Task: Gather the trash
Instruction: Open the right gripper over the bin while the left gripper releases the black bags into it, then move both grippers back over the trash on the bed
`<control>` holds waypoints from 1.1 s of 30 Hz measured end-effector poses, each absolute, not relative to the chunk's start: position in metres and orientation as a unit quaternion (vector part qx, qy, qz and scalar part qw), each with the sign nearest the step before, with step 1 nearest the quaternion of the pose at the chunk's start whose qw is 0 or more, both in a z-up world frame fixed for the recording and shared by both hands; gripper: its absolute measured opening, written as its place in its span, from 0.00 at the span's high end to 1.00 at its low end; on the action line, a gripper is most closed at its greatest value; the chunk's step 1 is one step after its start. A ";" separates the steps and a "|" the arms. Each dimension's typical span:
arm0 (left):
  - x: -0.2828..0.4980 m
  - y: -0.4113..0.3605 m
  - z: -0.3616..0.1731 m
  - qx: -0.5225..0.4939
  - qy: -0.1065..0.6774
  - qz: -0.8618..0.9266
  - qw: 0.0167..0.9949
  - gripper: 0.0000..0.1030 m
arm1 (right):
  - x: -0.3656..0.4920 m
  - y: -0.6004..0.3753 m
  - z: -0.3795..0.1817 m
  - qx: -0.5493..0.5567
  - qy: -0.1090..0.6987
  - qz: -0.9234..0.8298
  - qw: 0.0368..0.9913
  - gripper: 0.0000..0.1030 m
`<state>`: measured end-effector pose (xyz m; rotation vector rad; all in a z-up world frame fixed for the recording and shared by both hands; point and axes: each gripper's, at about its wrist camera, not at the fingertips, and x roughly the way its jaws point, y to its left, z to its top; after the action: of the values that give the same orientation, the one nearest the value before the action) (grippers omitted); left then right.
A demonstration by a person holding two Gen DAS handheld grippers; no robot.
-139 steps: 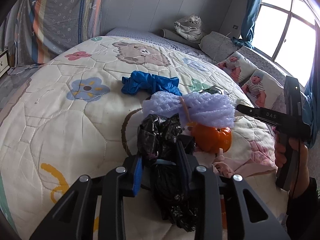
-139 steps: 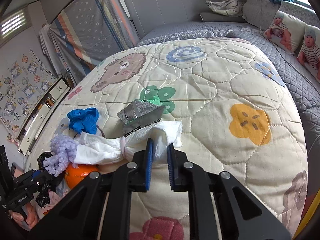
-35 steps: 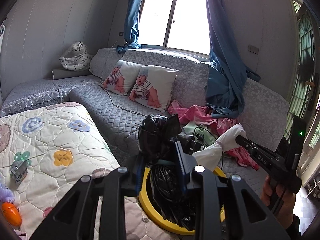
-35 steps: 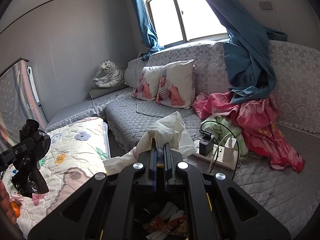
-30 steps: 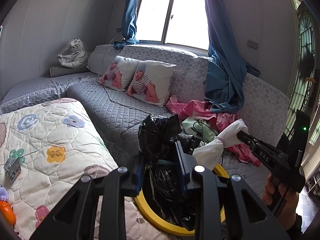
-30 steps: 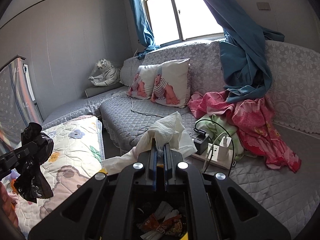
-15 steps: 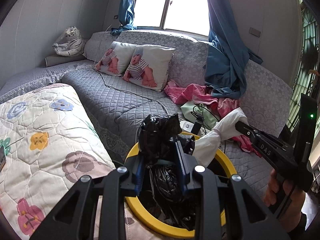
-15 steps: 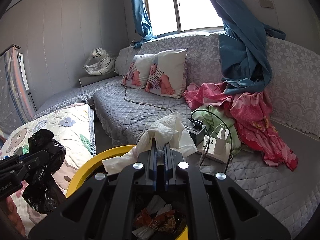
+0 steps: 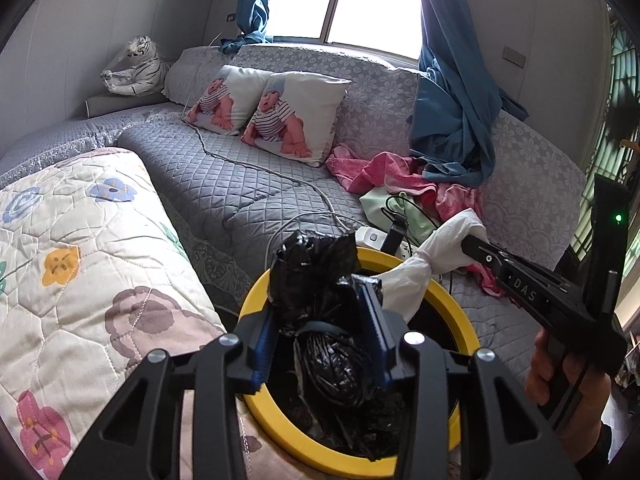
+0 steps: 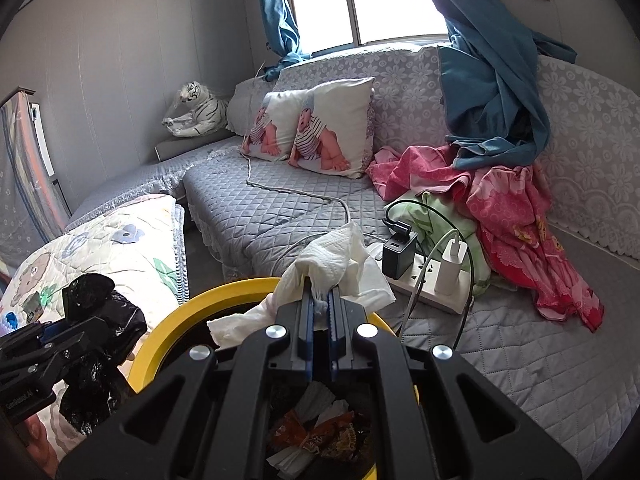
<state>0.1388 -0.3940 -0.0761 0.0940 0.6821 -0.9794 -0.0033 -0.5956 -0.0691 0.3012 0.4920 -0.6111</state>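
Note:
My left gripper [image 9: 318,284] is shut on a crumpled black plastic bag [image 9: 312,276] and holds it over the yellow-rimmed bin [image 9: 464,332]. My right gripper [image 10: 319,294] is shut on a twisted white paper towel [image 10: 336,256], also above the bin [image 10: 192,312]. In the left wrist view the right gripper [image 9: 468,244] comes in from the right with the towel [image 9: 420,268] hanging over the bin's far rim. In the right wrist view the left gripper [image 10: 52,332] with the bag [image 10: 100,320] is at the bin's left edge. Wrappers and tissue [image 10: 316,432] lie inside the bin.
A patterned quilt [image 9: 72,280] lies left of the bin. A grey quilted sofa [image 10: 280,216] stands behind it, with baby-print pillows [image 10: 320,132], pink cloth [image 10: 516,204], a power strip with chargers [image 10: 424,272] and a cable. Blue curtains [image 9: 452,92] hang by the window.
Both grippers carried their loads from the quilt over to the bin. In the last second they came lower and closer, so the bin fills more of both views.

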 end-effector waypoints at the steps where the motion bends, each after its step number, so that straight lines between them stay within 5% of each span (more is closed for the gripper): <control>1: 0.140 -0.393 -0.075 0.042 0.320 -0.456 0.829 0.51 | -0.003 -0.597 -0.069 0.148 0.239 -0.298 0.912 0.94; 4: 0.143 -0.389 -0.074 0.037 0.319 -0.445 0.836 0.48 | -0.002 -0.599 -0.070 0.149 0.243 -0.303 0.909 0.90; 8: 0.148 -0.382 -0.071 0.019 0.325 -0.432 0.841 0.44 | -0.005 -0.601 -0.072 0.162 0.236 -0.304 0.908 0.63; 16: 0.165 -0.344 -0.048 -0.015 0.295 -0.393 0.871 0.31 | -0.013 -0.595 -0.064 0.162 0.215 -0.300 0.915 0.61; 24: 0.186 -0.276 -0.010 -0.037 0.227 -0.312 0.922 0.08 | -0.013 -0.560 -0.041 0.128 0.170 -0.248 0.945 0.29; 33: 0.214 -0.171 0.008 -0.057 0.209 -0.225 0.950 0.08 | 0.030 -0.491 -0.026 0.089 0.162 -0.119 0.975 0.13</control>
<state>0.2139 -0.1709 0.0077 -0.1165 0.4259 -0.4582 0.0302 -0.4905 -0.0255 0.1803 0.3270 -0.2402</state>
